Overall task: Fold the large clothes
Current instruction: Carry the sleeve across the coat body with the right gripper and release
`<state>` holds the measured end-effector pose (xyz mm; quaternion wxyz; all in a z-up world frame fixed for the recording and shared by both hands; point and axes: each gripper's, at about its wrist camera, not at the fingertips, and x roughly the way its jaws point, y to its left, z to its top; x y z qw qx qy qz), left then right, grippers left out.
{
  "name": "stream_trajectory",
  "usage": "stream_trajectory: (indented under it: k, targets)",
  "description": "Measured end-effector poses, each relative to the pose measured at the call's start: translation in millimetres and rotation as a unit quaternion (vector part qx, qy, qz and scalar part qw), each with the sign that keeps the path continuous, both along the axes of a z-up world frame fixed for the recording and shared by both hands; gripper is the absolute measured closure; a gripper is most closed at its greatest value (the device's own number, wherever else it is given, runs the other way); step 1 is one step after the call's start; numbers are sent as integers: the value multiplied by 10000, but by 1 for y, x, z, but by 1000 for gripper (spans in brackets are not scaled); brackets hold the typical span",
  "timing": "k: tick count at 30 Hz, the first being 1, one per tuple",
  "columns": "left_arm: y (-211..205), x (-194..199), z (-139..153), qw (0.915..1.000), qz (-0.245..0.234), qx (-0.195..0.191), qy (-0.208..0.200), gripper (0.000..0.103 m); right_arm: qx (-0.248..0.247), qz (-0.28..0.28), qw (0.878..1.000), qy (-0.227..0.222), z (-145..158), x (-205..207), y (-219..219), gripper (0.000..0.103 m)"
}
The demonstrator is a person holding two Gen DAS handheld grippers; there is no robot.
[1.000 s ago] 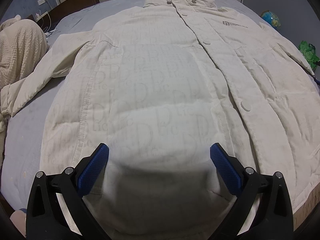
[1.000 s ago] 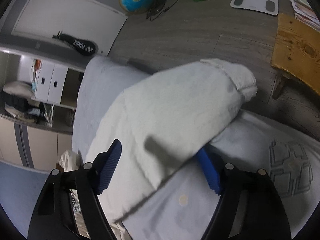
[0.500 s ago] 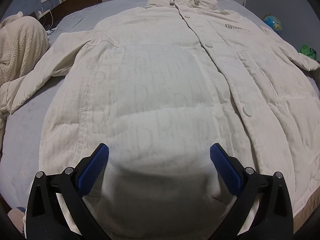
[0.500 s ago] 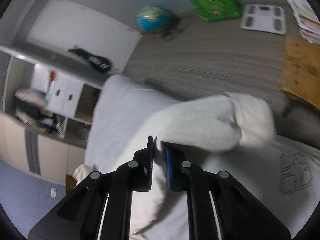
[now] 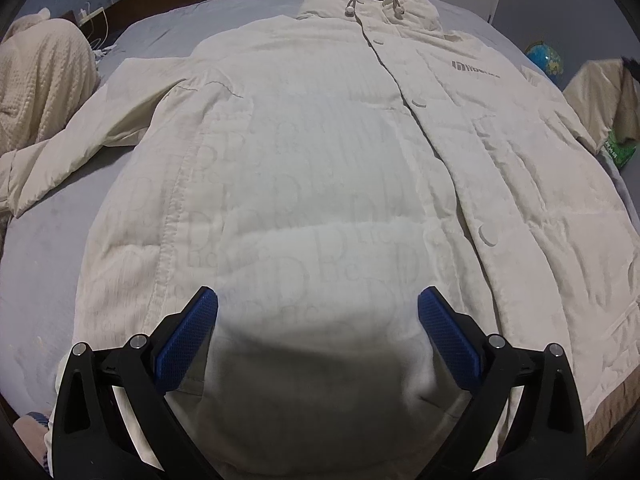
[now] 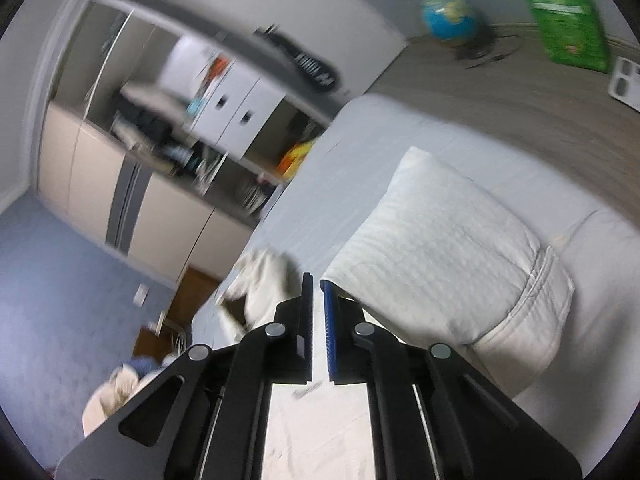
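Observation:
A large cream hooded coat point(image 5: 320, 152) lies face up and spread flat on the grey bed point(image 5: 52, 280), hood at the far end. My left gripper point(image 5: 318, 312) is open and empty above the coat's hem. In the right wrist view my right gripper point(image 6: 316, 292) is shut on the coat's right sleeve point(image 6: 452, 256), and the cuff end hangs lifted to the right of the jaws. The raised sleeve also shows at the right edge of the left wrist view point(image 5: 600, 96).
A cream knitted blanket point(image 5: 44, 76) lies at the bed's left side. The coat's left sleeve point(image 5: 76, 148) stretches out towards it. A globe point(image 6: 450, 16), a green bag point(image 6: 564, 12) and a scale stand on the wooden floor. Open wardrobe shelves point(image 6: 192, 128) stand beyond the bed.
My right gripper has shut on the right sleeve and lifted it off the bed edge, swinging the view up. The left gripper has barely moved.

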<state>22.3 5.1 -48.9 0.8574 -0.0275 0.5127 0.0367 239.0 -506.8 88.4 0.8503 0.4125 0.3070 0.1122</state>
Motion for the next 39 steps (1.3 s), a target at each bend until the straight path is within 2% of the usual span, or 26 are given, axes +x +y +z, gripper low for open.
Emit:
stream_trajectory:
  k: [4, 8, 11, 15, 18, 20, 21, 22, 24, 27, 31, 35, 37, 39]
  targets:
    - [3, 0, 2, 9999, 28, -106, -13, 6, -144, 667, 9976, -89, 7, -2, 65, 103]
    - [5, 1, 2, 9998, 49, -196, -18, 6, -367, 1370, 9898, -105, 13, -6, 134, 103]
    - [6, 0, 2, 9997, 47, -235, -19, 6, -537, 1614, 9854, -47, 9, -14, 163, 103]
    - [9, 0, 4, 9995, 59, -320, -39, 6, -679, 1689, 9830, 242, -6, -16, 168, 102]
    - [10, 1, 4, 9992, 87, -375, -54, 6, -798, 1528, 9836, 526, -20, -15, 155, 101]
    - [11, 1, 7, 9990, 107, -434, -99, 6, -737, 1383, 9853, 684, -30, -17, 144, 95]
    - [12, 0, 10, 9984, 114, -517, -173, 6, -704, 1304, 9861, 747, -34, -17, 139, 82]
    - [14, -1, 13, 9977, 105, -616, -267, 6, -626, 1206, 9874, 807, -38, -17, 134, 65]
    - [16, -4, 25, 9946, 79, -849, -588, 6, -369, 978, 9907, 866, -48, -19, 122, 51]
    - [17, -9, 44, 9889, 30, -930, -1161, 6, 66, 737, 9923, 989, -64, -19, 111, 50]
    - [17, 4, 55, 9868, -68, -605, -1498, 6, 661, 451, 9889, 1248, -89, -14, 107, 48]
    - [28, 23, 52, 9861, 162, -493, -1577, 6, 1158, 194, 9818, 1490, -112, -9, 112, 48]
    - [33, 23, 48, 9864, 276, -533, -1529, 6, 1368, 50, 9780, 1576, -122, -6, 113, 48]
    - [42, 25, 40, 9879, 408, -611, -1369, 6, 1655, -322, 9718, 1647, -136, -2, 111, 48]
